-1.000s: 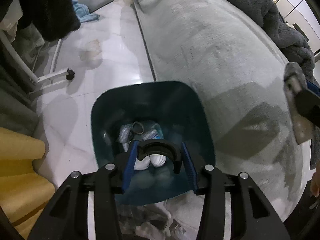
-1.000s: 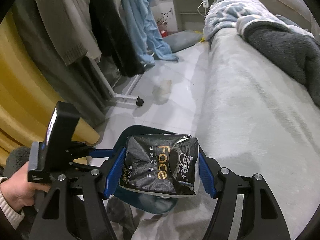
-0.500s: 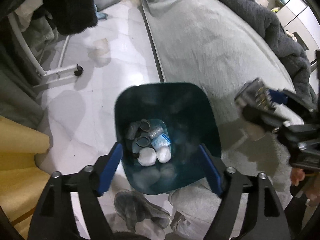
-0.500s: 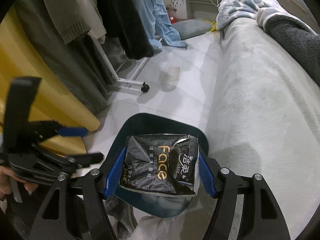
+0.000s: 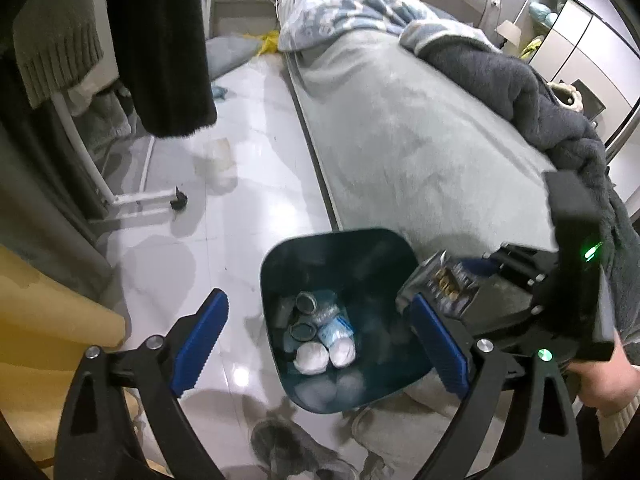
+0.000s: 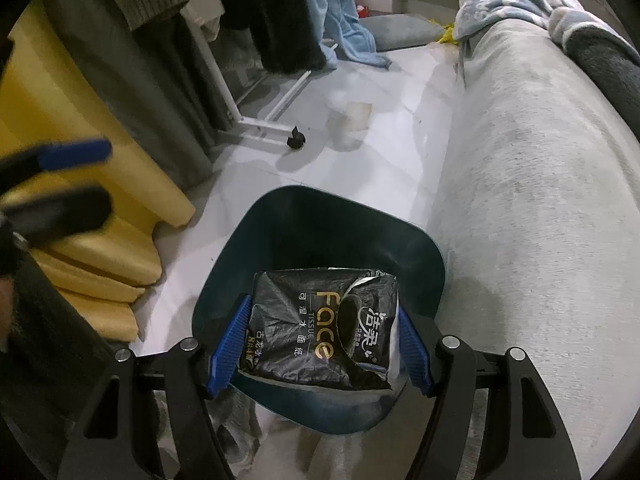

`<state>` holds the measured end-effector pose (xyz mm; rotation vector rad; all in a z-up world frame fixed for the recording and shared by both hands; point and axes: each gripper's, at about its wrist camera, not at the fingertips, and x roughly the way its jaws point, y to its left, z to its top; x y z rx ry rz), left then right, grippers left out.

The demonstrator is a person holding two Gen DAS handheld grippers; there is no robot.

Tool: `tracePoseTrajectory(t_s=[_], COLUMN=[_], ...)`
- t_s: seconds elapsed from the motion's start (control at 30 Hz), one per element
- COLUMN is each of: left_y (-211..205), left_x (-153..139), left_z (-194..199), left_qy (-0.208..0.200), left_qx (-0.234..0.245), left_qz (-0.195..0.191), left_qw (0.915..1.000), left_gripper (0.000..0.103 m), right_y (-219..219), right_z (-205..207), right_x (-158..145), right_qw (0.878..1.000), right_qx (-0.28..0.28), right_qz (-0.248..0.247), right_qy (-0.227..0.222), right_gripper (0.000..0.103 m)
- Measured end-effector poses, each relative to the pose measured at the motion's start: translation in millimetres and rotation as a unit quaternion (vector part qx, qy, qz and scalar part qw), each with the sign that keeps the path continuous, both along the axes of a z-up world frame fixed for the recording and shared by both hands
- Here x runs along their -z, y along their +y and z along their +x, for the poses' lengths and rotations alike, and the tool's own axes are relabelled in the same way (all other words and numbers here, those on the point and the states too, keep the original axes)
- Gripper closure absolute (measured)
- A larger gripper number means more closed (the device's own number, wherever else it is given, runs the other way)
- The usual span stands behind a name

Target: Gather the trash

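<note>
A dark teal trash bin (image 5: pixel 280 264) stands on the white floor beside the bed; it also shows in the right wrist view (image 6: pixel 280 220). Inside lie white wads (image 5: pixel 324 354), a small bottle and dark rings. My left gripper (image 5: pixel 320 338) is open and empty, high above the bin. My right gripper (image 6: pixel 322 342) is shut on a black "Face" tissue pack (image 6: pixel 320 324) and holds it over the bin's near rim. The pack shows blurred at the bin's right rim in the left wrist view (image 5: pixel 444 284).
A grey-covered bed (image 5: pixel 400 140) runs along the bin's right side, with a dark fleece blanket (image 5: pixel 520 92). A white clothes rack foot with a black caster (image 6: pixel 296 140) stands on the floor. Yellow cushions (image 6: pixel 100 220) and hanging clothes (image 5: pixel 160 40) are at left. Slippers (image 5: pixel 296 452) lie nearby.
My left gripper let go of a black ring into the bin, opened wide and rose back. My right gripper has carried the tissue pack over the bin.
</note>
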<state>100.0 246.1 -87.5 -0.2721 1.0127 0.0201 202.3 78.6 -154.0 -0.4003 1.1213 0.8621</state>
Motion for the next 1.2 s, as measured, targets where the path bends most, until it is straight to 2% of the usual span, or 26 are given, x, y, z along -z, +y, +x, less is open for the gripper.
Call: tracePoseTrajectory(t_s=[0.07,0.17,0.27,0.47,0.7,0.87,1.0,1.1,1.2], left_y=[-2.2,-4.4,-10.2,-24.8,-52.8,-76.4,-89.3,-101.8,-109.1], left_x=[-7.2,-22.4,-41.7,-74.4,-101.7,-116.1,-123.8,-129.9,-131.9], left_z=[-0.8,-3.8,-7.9,-17.1,-26.5,-31.7,-31.0,-36.6,-44.8], left_qy=[-0.015,-0.050,-0.095,-0.168,-0.219,-0.247,-0.248,-0.260,-0.266], left_qx=[0.003,0.006,0.012,0.019,0.024,0.029,0.032,0.030,0.025], left_qz=[0.010,0.003,0.006,0.015,0.060,0.082,0.084,0.104,0.106], left_qw=[0.9998,0.9987,0.9954,0.9855,0.9736,0.9651,0.9646,0.9596,0.9579], left_gripper=[0.009,0.008,0.008,0.006,0.005,0.004,0.004,0.003,0.003], right_y=[1.0,1.3,2.1,-11.4,-61.6,-106.5,-136.2,-160.1,-187.4], right_z=[0.4,2.5,2.8,6.4,11.1,11.2,1.9,-9.0,-28.1], right_x=[1.5,0.7,-3.7,-29.8,-68.5,-101.0,-126.3,-154.0,-182.8], right_qw=[1.000,1.000,1.000,0.999,0.994,0.983,0.973,0.962,0.949], right_qx=[-0.004,-0.003,-0.003,0.015,0.080,0.144,0.170,0.194,0.215], right_qz=[-0.007,-0.012,-0.014,-0.004,0.024,0.049,0.055,0.078,0.100], right_qy=[-0.002,-0.002,-0.006,-0.033,-0.069,-0.102,-0.143,-0.175,-0.207], right_gripper=[0.032,0.025,0.021,0.017,0.011,0.008,0.005,0.004,0.004])
